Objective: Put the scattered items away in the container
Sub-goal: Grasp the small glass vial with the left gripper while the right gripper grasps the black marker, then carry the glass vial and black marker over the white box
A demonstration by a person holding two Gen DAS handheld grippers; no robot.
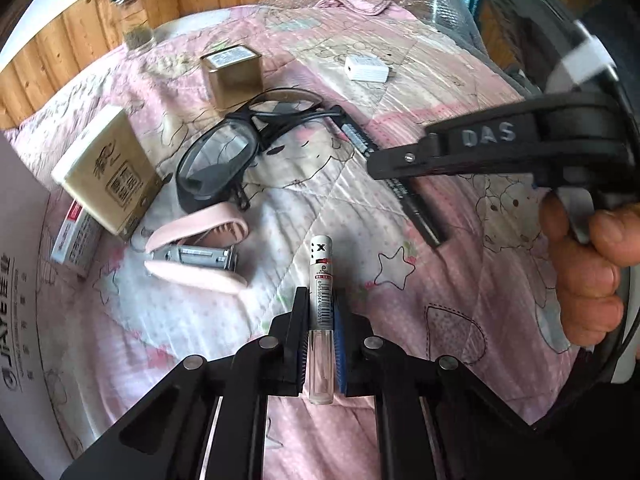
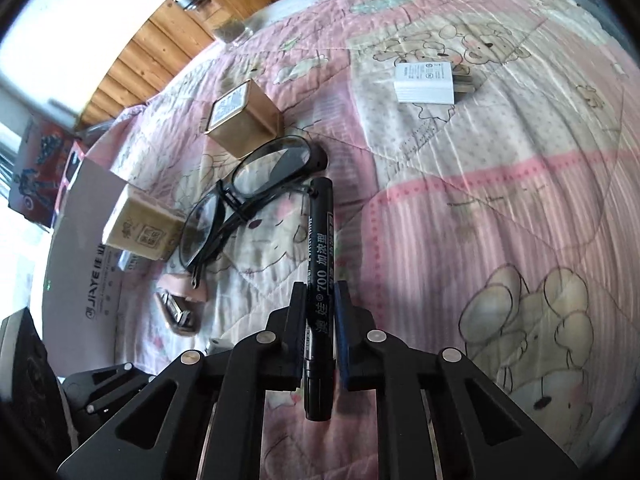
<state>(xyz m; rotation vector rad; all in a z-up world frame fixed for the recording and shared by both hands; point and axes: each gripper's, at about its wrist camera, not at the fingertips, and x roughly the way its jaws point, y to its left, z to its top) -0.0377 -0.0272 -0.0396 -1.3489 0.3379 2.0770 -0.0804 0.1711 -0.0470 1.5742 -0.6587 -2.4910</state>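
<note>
Gripping a white tube point(image 1: 320, 304) lengthwise, the left gripper point(image 1: 320, 312) has closed on it; the right gripper point(image 2: 320, 308) likewise clamps a black marker point(image 2: 319, 280). Both point far; the cardboard container point(image 1: 24, 280) lies left, nearer the left gripper.

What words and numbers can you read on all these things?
"700": black marker pen in the right gripper.
"X": white tube in the left gripper; its barcode digits are too small.
"DAS": right gripper's black arm.
"JIAYE": pale cardboard box.
Tan boxes' print: blurred.
</note>
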